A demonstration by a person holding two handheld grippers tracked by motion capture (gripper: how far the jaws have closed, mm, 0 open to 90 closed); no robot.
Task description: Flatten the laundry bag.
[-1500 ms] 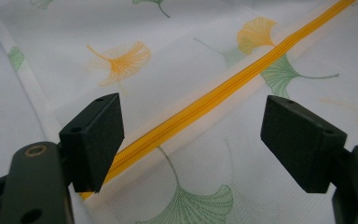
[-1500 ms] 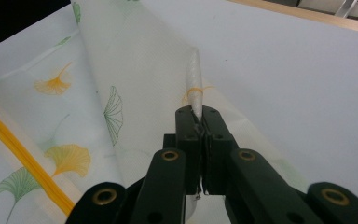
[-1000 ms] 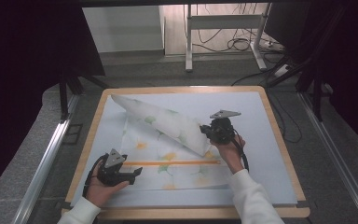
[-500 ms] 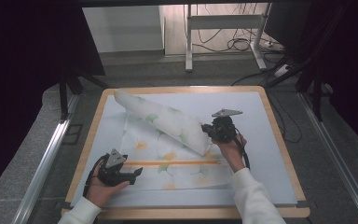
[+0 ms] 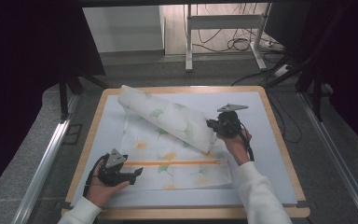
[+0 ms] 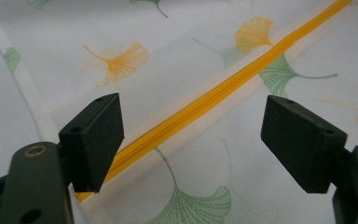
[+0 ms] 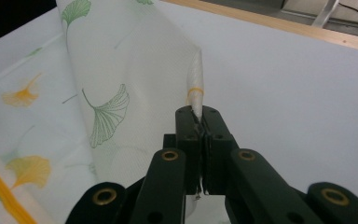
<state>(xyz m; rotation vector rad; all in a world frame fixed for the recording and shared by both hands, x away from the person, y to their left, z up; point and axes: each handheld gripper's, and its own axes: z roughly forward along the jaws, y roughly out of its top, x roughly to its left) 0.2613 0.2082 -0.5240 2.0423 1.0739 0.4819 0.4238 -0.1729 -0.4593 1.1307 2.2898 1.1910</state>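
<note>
Presently the right tool (image 7: pixel 200 122) is clamped on a corner of the mesh bag (image 5: pixel 168 140), folding it toward the table's (image 5: pixel 270 140) near edge; fold half complete. Left tool (image 6: pixel 191 140) gapes, unengaged, over the zipper (image 6: pixel 223 93).

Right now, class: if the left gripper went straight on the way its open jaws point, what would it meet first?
Most likely the mesh bag: the left gripper looks along the cloth, with the orange zipper running between its open jaws. Depth is hard to judge.
</note>
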